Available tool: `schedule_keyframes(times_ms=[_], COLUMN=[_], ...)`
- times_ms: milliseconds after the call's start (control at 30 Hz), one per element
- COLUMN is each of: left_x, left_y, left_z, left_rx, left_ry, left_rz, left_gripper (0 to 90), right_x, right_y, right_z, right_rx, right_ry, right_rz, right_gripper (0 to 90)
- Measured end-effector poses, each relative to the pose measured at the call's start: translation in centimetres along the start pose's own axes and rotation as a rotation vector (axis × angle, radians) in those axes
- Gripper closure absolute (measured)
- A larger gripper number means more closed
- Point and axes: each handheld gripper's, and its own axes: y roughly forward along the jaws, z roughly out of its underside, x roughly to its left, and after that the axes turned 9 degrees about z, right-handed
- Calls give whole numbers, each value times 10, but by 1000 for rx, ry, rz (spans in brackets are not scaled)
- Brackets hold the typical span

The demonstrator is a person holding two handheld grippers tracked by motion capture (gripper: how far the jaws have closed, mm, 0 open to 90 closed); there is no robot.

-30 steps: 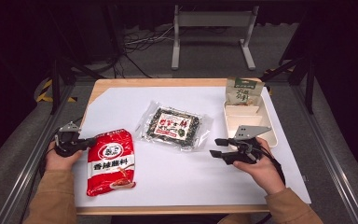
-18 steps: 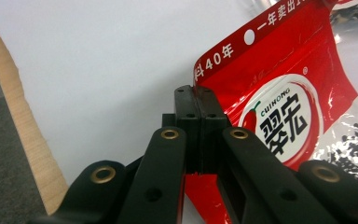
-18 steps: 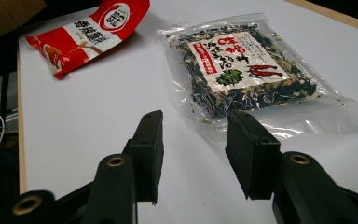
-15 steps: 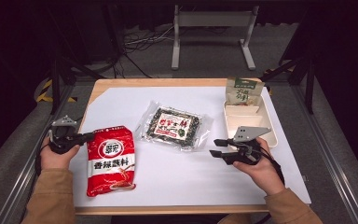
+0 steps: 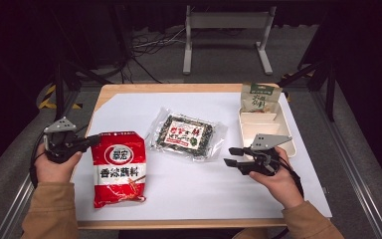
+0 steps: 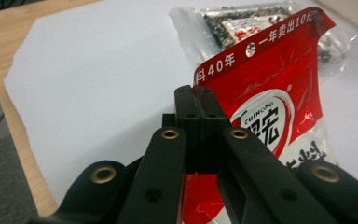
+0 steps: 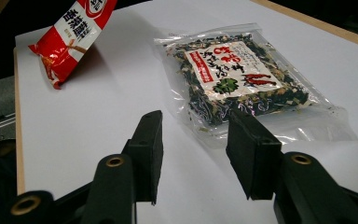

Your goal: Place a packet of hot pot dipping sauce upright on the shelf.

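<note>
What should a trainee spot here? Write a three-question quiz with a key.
1. True or false: the left gripper is shut on the red packet.
2. What lies in the middle of the white sheet? A) clear packet of dried greens B) bowl C) bottle
3. Where is the green bag?
Key: 1 true; 2 A; 3 at the far end of the white tray.
</note>
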Motion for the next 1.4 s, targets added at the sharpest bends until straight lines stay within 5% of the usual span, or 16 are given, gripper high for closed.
schedule_keyframes(times_ms=[500,967,1400], left_x=[-45,-73,-91], left_y=[-23,-37,-37], left_z=[-23,-27,-35], left_rx=[-43,-73,-97], left_ry=[123,245,300], left_rz=[94,177,219], left_gripper=[897,898,898], right_x=[2,3,2], right_y=[-3,1,3], right_z=[-4,-9,-11], right_rx=[-20,-40,-48], right_ry=[14,6,10], right_rz=[-11,-42,-44], right_gripper=[555,551,547])
